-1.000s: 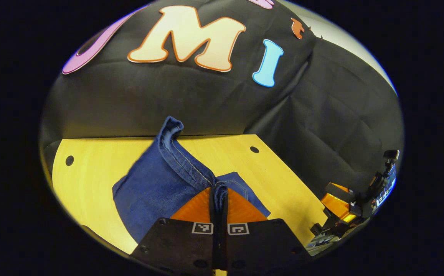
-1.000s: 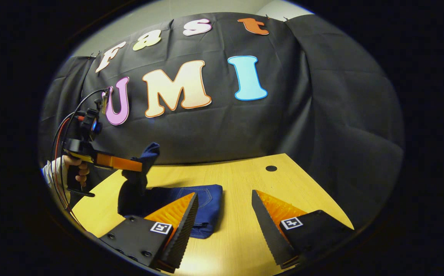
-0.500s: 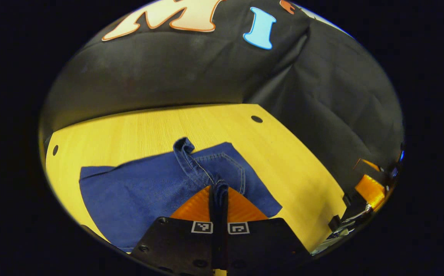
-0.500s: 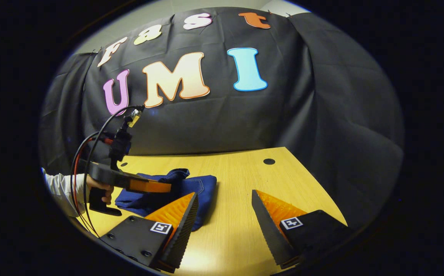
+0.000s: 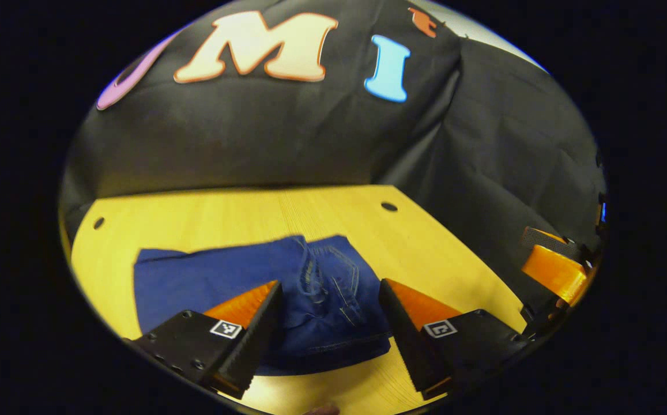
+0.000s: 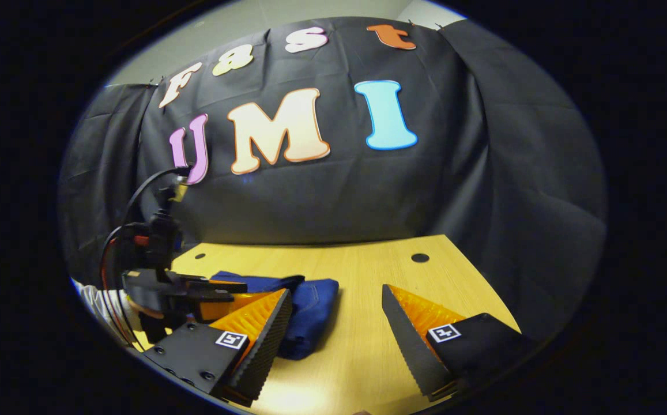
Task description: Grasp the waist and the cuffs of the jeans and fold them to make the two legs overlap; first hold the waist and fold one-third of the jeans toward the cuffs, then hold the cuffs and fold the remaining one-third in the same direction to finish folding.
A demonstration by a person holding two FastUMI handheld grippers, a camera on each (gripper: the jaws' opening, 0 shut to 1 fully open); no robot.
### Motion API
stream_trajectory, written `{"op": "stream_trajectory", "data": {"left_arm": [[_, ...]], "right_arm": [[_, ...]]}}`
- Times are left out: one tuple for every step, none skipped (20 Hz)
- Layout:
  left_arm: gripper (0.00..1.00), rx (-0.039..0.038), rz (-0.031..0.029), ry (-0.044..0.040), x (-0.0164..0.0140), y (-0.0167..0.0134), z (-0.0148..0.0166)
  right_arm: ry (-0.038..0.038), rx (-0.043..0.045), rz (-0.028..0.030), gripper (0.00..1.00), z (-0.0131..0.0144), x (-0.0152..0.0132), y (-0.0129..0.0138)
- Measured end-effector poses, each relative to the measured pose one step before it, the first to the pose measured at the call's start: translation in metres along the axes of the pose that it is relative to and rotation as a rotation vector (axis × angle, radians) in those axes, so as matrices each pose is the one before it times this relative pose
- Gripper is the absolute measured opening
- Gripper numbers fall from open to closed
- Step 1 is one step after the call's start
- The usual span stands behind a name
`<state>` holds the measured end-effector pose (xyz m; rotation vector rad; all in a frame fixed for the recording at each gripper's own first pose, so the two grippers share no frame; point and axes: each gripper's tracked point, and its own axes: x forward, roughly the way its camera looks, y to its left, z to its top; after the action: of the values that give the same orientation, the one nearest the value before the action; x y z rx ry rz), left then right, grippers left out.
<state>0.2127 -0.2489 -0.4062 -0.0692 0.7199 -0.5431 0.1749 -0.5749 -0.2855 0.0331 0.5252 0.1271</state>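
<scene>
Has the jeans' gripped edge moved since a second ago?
Yes. The jeans edge dropped from in front of the booth wall flat onto the table; left claw now open.

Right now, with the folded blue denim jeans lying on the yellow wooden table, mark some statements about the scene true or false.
1. The left gripper is open above the folded blue denim jeans. True.
2. The right gripper is shut on the jeans. False: it is open over bare yellow wooden table, beside the jeans.
3. The jeans lie flat on the table. True.
4. A cuff hangs lifted in the left gripper. False: its jaws are apart and hold nothing.
5. The table has round holes near its far edge. True.
</scene>
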Motion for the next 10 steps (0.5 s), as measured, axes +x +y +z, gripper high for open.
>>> {"op": "stream_trajectory", "data": {"left_arm": [[0.96,0.01499,0.04771,-0.05801,-0.02069,0.00848,0.01510],[0.96,0.00637,0.04143,-0.04537,-0.01874,0.01052,0.01260],[0.96,0.00185,0.03764,-0.05240,-0.01745,0.01348,0.01257],[0.95,0.00002,0.02743,-0.03309,-0.01544,0.01336,0.00819],[0.96,0.00147,0.01317,-0.02523,-0.01559,0.01109,0.00770],[0.95,0.00699,0.01901,-0.01967,-0.01762,0.01166,0.00825],[0.95,0.00670,0.02681,-0.02538,-0.01714,0.01576,0.01142],[0.95,0.00484,0.02618,-0.02440,-0.01596,0.01432,0.01391],[0.95,0.00813,0.02360,-0.02744,-0.01520,0.01394,0.00992],[0.95,0.01052,0.02831,-0.02953,-0.01434,0.01359,0.00827]], "right_arm": [[-0.02987,-0.00130,0.00611,0.98,0.00842,-0.00049,0.00852],[-0.03188,-0.00368,0.00860,0.98,0.00950,-0.00026,0.01083],[-0.02951,-0.00912,0.00741,0.97,0.00887,-0.00135,0.01189],[-0.02924,-0.01056,0.00621,0.97,0.00931,-0.00102,0.01234],[-0.02874,-0.00724,0.00582,0.98,0.00931,-0.00370,0.01237],[-0.02963,-0.00315,0.00776,0.97,0.01106,-0.00363,0.01436],[-0.02759,0.00114,0.01325,0.97,0.01096,-0.00340,0.01389],[-0.02121,0.00343,0.02037,0.97,0.00943,-0.00430,0.01610],[-0.02145,0.00100,0.01000,0.97,0.00675,-0.00366,0.01206],[-0.02427,0.00393,0.00618,0.97,0.00821,-0.00214,0.01139]]}}
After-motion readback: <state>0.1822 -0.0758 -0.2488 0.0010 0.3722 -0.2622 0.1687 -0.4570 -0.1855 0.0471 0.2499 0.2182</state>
